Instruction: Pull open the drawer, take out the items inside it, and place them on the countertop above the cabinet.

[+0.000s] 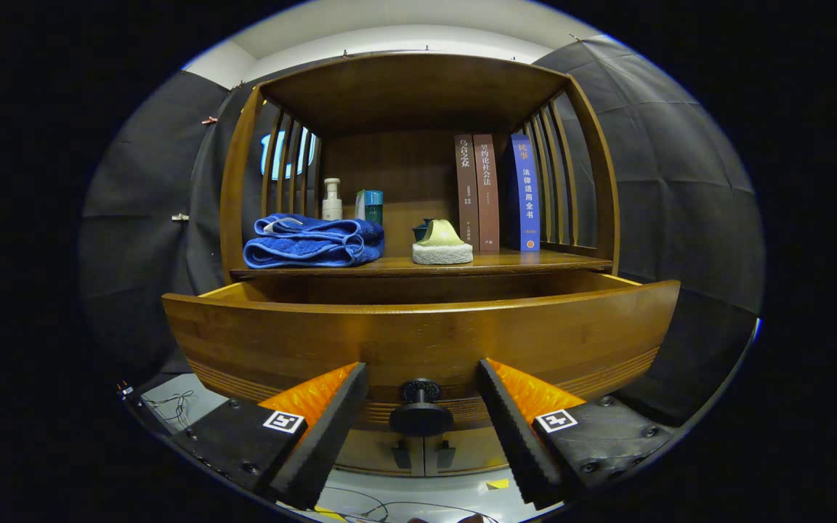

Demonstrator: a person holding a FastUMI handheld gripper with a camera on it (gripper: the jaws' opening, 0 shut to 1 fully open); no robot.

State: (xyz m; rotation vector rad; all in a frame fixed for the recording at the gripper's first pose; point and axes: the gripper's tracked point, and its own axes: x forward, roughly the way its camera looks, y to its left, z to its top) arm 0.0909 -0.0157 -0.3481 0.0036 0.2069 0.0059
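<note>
The wooden drawer (pixel 418 341) stands pulled out toward me, its front panel just ahead of my fingers. Its round dark knob (pixel 421 410) sits between the two fingers, touching neither. My gripper (pixel 422 381) is open, with one finger on either side of the knob. The drawer's inside is hidden behind the front panel, so I cannot see any contents. Above the drawer is the countertop (pixel 397 265) of the cabinet, under a wooden canopy.
On the countertop lie a folded blue towel (pixel 313 241), a white pump bottle (pixel 331 200), a teal box (pixel 371 207), a yellow-and-white sponge-like object (pixel 442 243) and three upright books (pixel 498 192). Slatted wooden sides flank the shelf. Cables lie on the floor below.
</note>
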